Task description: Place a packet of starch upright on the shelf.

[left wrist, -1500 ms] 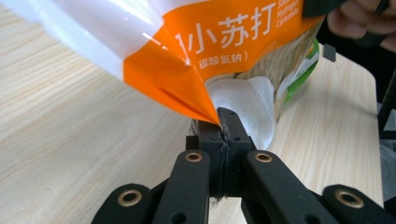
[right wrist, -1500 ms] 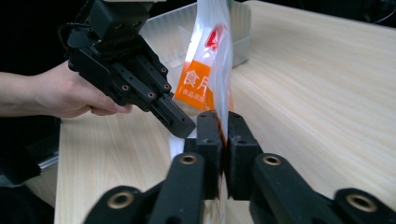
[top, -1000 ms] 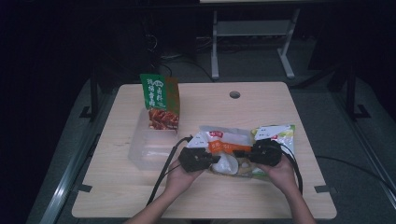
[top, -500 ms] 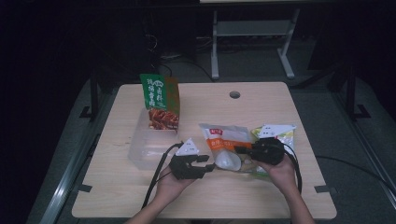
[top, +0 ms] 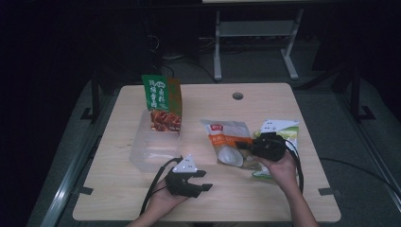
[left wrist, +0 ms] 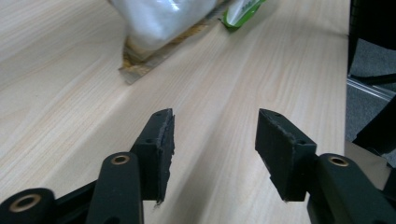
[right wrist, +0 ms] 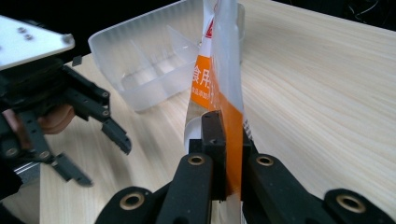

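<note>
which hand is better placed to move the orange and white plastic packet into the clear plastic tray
Right: the right gripper is shut on the orange and white plastic packet; the left gripper is open on bare table, off the clear plastic tray.

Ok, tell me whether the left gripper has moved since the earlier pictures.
Yes. In the high view the left gripper has drawn left and toward the table's near edge, away from the orange-and-white bag, and now sits below the clear plastic container. Its jaws have just been opening, empty.
</note>
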Demonstrator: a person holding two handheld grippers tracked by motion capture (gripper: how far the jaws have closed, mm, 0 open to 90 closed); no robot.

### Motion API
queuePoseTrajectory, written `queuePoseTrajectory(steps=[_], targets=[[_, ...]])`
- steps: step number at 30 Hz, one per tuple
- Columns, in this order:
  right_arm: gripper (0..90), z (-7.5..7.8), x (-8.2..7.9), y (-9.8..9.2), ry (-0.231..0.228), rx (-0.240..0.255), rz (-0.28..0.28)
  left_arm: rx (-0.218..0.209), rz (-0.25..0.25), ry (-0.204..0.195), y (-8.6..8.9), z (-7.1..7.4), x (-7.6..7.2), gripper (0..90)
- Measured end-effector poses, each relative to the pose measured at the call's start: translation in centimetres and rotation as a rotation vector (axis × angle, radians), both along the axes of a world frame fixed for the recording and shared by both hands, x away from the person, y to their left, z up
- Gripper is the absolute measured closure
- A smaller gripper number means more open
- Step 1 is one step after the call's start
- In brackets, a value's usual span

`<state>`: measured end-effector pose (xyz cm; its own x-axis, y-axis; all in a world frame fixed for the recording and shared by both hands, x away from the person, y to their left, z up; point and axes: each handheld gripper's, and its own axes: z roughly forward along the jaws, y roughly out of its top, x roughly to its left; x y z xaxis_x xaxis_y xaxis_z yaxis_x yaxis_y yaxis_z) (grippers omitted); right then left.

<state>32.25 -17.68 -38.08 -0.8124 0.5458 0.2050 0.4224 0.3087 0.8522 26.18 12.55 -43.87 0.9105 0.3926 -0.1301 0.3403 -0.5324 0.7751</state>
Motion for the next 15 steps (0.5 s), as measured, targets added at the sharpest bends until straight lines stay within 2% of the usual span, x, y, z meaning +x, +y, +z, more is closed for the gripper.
queuePoseTrajectory(steps=[2, 6, 10, 13, 15], targets=[[89.9, 0.3, 0.2, 0.3, 0.003, -0.002, 0.004, -0.019, -0.011, 0.006, 0.3, 0.1, -0.3, 45.0], [90.0, 1.2, 0.7, 1.2, 0.003, 0.003, 0.013, -0.045, -0.016, -0.007, 0.5, 0.4, -0.8, 42.6], [90.0, 2.1, 1.2, 2.6, 0.005, -0.01, 0.023, -0.043, -0.04, -0.036, 0.3, 0.6, -0.9, 41.7], [90.0, 2.8, 1.6, 3.7, 0.002, 0.001, 0.036, -0.054, -0.031, -0.039, 0.3, 0.6, -1.1, 41.1], [90.0, 3.4, 1.8, 4.4, -0.003, 0.003, 0.047, -0.037, -0.025, -0.056, 0.3, 0.7, -1.0, 41.4]])
